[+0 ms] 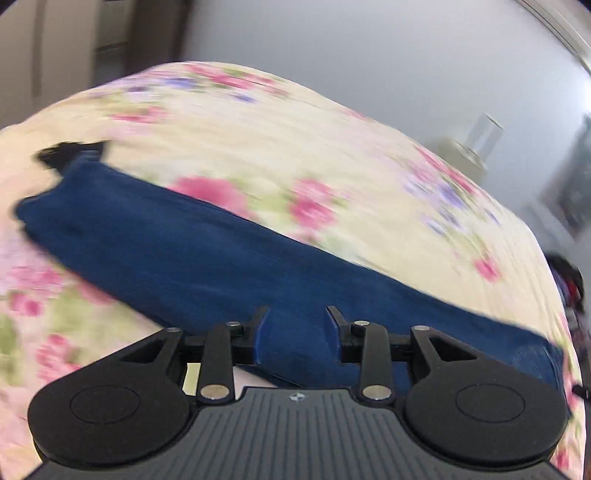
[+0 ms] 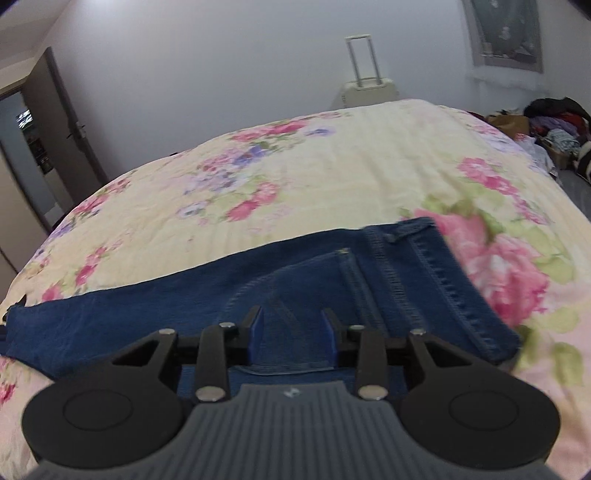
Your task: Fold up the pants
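blue denim pants (image 2: 280, 295) lie folded lengthwise into one long strip on a bed, over a cream floral bedspread (image 2: 332, 177). waistband end (image 2: 454, 273) with belt loop, stitching and a back pocket sits at the right of the right wrist view; the strip runs off to the left edge there. in the left wrist view the same strip (image 1: 166, 251) crosses the frame on a diagonal, blurred, with a dark end piece at its far upper-left tip; cannot tell what that piece is.

right gripper (image 2: 293, 326): fingers apart, blue pads showing, denim seen through the gap below; pads not pressing on cloth, nothing held.

left gripper (image 1: 297, 325): fingers apart likewise, blue pads either side of a view onto the pant leg; no cloth pinched.

around the bed: pale wall, a cream suitcase (image 2: 365, 81) with its handle raised beyond the far edge of the bed, a framed picture (image 2: 504, 33) high on the wall at right, a heap of clothes (image 2: 554, 125) on the floor at far right, an open door (image 2: 62, 122) at left.
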The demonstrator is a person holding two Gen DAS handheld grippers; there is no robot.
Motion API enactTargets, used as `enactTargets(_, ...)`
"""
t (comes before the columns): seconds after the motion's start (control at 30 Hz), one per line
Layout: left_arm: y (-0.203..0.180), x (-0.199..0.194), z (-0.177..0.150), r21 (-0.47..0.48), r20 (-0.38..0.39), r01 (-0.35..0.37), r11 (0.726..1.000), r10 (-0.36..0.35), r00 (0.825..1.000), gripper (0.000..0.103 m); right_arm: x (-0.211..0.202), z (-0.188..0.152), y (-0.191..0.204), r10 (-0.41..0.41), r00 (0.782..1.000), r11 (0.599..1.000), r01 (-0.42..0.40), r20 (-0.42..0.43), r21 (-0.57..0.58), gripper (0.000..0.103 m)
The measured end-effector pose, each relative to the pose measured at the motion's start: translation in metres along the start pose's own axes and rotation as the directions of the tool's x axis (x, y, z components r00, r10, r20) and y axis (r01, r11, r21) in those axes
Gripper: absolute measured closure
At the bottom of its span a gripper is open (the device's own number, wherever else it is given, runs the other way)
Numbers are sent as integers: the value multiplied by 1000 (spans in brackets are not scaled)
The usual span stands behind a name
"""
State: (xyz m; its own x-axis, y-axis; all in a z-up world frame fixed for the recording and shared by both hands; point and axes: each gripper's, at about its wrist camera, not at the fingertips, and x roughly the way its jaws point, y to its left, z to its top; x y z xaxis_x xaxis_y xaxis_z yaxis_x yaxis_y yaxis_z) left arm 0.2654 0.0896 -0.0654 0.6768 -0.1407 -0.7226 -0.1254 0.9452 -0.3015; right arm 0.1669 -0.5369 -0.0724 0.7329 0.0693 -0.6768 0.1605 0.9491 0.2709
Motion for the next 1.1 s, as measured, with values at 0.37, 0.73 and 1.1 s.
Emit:
enactTargets(0.37,225,6,29,-407,139,-163,899,237,961,43,93,-26,190,170,976,964,-193,-137,-181,73)
enactTargets(0.73,293,74,29,-538,165,-45,842,157,974,43,165,-57,295,130,972,919,-192,-195,-344,86)
enactTargets(1.1,301,98,38,-519,171,-77,851,192,966,69,185,-76,279,108,969,936,-174,-221,-305,88)
